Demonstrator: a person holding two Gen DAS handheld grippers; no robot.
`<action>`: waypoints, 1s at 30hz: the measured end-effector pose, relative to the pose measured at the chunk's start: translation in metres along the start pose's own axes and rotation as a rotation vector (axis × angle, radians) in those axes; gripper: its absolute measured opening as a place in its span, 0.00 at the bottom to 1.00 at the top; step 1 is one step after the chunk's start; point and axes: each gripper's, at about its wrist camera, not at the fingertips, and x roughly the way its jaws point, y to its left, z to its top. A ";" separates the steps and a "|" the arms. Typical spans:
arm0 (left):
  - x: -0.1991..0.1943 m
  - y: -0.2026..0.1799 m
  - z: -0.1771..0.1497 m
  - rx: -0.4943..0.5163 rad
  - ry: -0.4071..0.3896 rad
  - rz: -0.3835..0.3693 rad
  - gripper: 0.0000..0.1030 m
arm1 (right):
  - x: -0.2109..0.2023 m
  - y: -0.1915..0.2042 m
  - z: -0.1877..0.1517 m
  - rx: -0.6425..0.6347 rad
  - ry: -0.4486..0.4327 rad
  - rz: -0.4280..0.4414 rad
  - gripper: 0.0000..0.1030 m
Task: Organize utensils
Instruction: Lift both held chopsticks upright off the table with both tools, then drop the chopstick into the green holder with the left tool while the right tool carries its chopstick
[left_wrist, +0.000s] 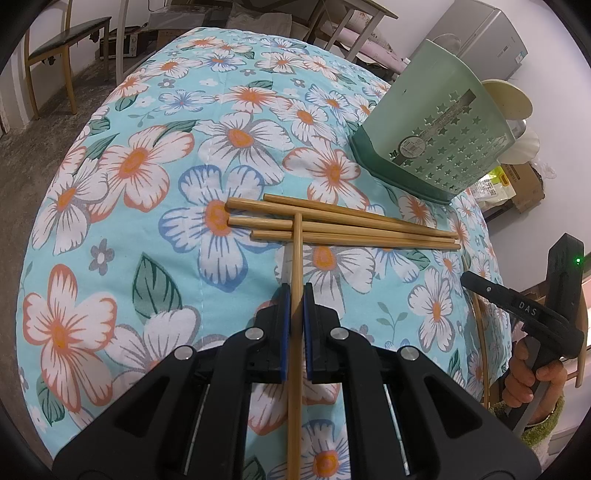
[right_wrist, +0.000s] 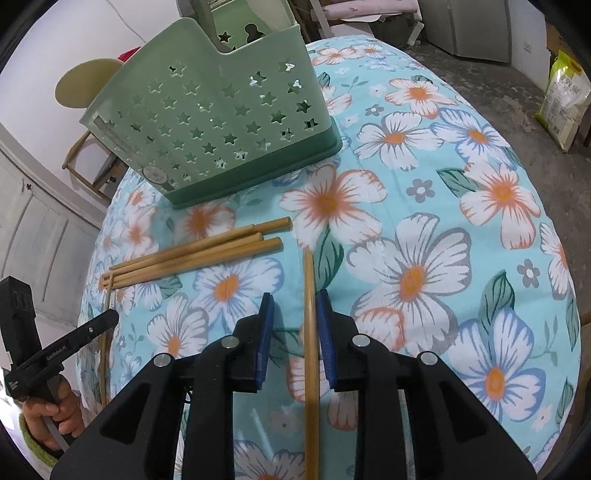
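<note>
My left gripper (left_wrist: 296, 290) is shut on one bamboo chopstick (left_wrist: 297, 254), whose far tip lies across a bundle of several chopsticks (left_wrist: 351, 225) on the floral cloth. In the right wrist view my right gripper (right_wrist: 295, 299) stands open. Another chopstick (right_wrist: 308, 273) runs between its blue pads, resting against the right pad (right_wrist: 325, 325) with a gap on the left. The same bundle (right_wrist: 207, 251) lies left of and beyond it. A pale green utensil holder (left_wrist: 436, 140) (right_wrist: 221, 122) with star cut-outs stands behind the bundle, on a darker green base.
A light blue flowered tablecloth (left_wrist: 147, 184) (right_wrist: 424, 221) covers the round table. A hand (left_wrist: 532, 373) holds the other gripper at the right edge of the left wrist view. Chairs, a bench and a grey cabinet stand around the table. A sack (right_wrist: 561, 99) leans on the floor.
</note>
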 end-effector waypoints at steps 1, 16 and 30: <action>0.000 0.001 0.000 -0.001 0.000 -0.001 0.05 | 0.000 -0.002 0.001 0.001 -0.001 0.000 0.23; 0.006 0.001 0.010 0.002 0.018 -0.010 0.05 | 0.009 0.008 0.008 -0.046 -0.019 -0.073 0.06; -0.034 -0.020 0.023 0.027 -0.100 -0.059 0.05 | -0.025 0.015 0.016 -0.043 -0.117 -0.012 0.06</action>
